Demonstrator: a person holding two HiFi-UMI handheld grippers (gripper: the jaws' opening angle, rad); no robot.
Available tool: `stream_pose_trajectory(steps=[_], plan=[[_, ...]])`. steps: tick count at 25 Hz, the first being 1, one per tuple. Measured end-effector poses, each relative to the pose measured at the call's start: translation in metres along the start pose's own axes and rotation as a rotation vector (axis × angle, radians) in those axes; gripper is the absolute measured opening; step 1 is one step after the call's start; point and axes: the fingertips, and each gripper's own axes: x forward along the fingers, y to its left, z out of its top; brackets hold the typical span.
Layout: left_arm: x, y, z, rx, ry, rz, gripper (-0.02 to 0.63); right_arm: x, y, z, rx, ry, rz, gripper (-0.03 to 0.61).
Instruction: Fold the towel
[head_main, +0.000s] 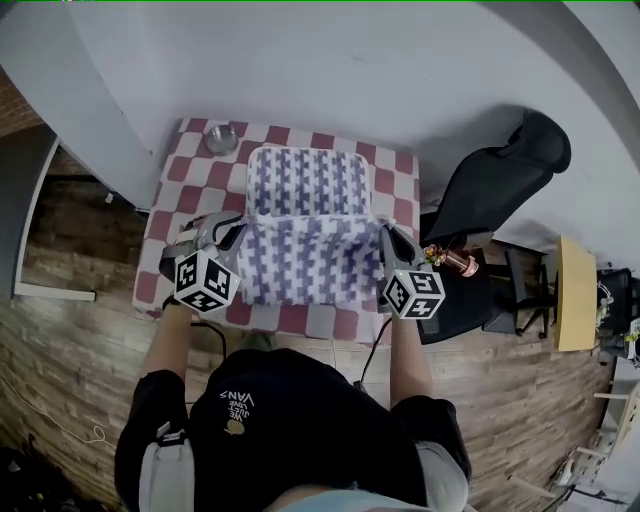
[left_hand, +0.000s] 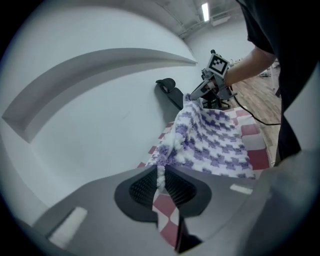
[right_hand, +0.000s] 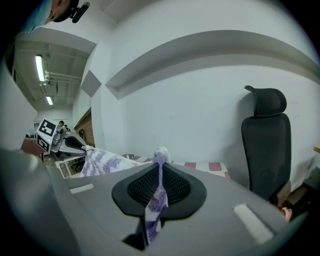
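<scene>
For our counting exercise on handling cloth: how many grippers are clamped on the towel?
2. The left gripper pinches the lifted left corner of the towel; the right gripper pinches its lifted right corner. Neither is hidden.

Head camera's up high over the table (head_main: 160, 255), looking steeply down. The whole top is in frame, with the person (head_main: 290, 420) along the bottom and the wall (head_main: 350, 60) past the far edge. The left gripper (head_main: 232, 232) camera sits low at the near left corner, right behind its own jaws, and faces along the near edge. The towel (left_hand: 215, 140) fills its close ground, with the right gripper (left_hand: 196, 95) just beyond. The right gripper camera is at the near right corner, just as low and close, and faces the far wall, angled a little left. Each gripper camera catches the other gripper. All three views share the towel and the chair (right_hand: 265, 145).
</scene>
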Motion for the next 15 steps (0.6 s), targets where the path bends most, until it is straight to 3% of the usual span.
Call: stream_pose_trajectory(steps=[6,15], plan=[[0.058,0.034,-0.013,-0.023,-0.016,-0.023,0.038,0.063,-0.024,0.003,-0.005,0.036,-0.05,0.025],[0.135,0.077,-0.037,-0.155,-0.018,0.057,0.038,0.142,-0.05,-0.002,0.001,0.064,-0.111,0.025]])
